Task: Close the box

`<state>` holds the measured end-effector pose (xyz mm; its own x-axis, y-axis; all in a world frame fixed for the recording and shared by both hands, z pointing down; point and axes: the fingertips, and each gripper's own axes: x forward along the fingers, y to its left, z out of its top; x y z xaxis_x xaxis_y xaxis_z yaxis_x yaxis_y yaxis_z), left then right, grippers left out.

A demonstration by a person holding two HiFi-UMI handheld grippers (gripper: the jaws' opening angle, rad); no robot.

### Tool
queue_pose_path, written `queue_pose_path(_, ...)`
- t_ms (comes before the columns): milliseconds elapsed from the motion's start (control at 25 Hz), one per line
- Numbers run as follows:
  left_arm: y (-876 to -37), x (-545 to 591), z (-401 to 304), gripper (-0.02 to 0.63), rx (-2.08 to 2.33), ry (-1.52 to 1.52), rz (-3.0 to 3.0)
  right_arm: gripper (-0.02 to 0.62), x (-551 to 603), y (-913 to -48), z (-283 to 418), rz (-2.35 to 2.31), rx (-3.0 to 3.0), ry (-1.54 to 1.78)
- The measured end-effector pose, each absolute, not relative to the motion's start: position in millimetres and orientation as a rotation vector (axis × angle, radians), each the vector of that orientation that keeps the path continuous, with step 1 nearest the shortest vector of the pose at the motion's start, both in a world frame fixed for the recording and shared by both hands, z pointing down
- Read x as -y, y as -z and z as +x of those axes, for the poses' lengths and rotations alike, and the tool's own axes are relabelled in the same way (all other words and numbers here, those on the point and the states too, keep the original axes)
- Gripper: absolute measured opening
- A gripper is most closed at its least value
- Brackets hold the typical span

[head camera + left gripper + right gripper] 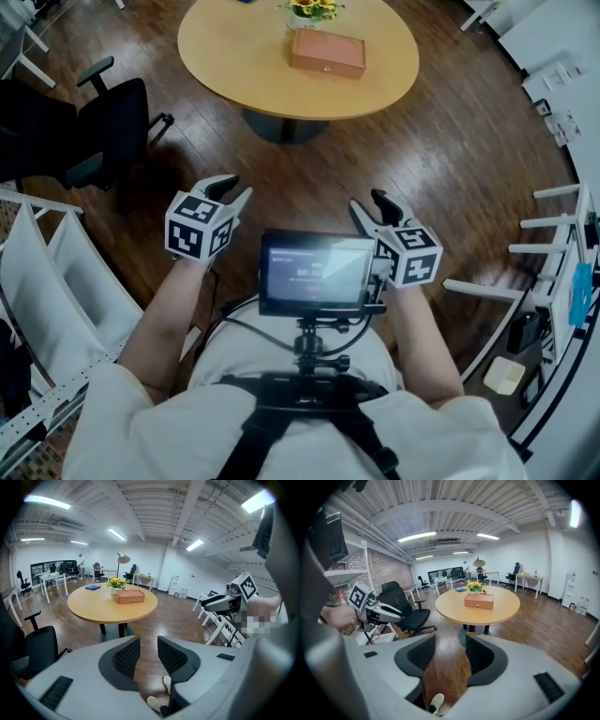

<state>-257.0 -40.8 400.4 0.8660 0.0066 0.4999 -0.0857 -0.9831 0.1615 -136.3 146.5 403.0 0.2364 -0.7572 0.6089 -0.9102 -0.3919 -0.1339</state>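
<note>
Box (327,52) on round desk (225,66), upper middle of frame, lid seemingly down.
Low in frame, well apart from it: left hand-held gripper (234,187) and right hand-held gripper (367,202), jaws parted, nothing between. Fits lid fully shut or barely ajar; seam too far off to tell. Count: one box, one desk, two hand-held grippers.

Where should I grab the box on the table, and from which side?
Probably the front top edge by the small knob, coming from our side: the box lies flat with that face toward us, and the flowers crowd its far side.
</note>
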Motion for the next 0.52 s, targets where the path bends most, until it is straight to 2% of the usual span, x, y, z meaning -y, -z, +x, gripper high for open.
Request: queue_pose_path(520, -396, 54, -273, 0.117, 0.031, -0.75, 2.875, 0.213, -134, -404, -155, 2.269, 1.546, -0.886)
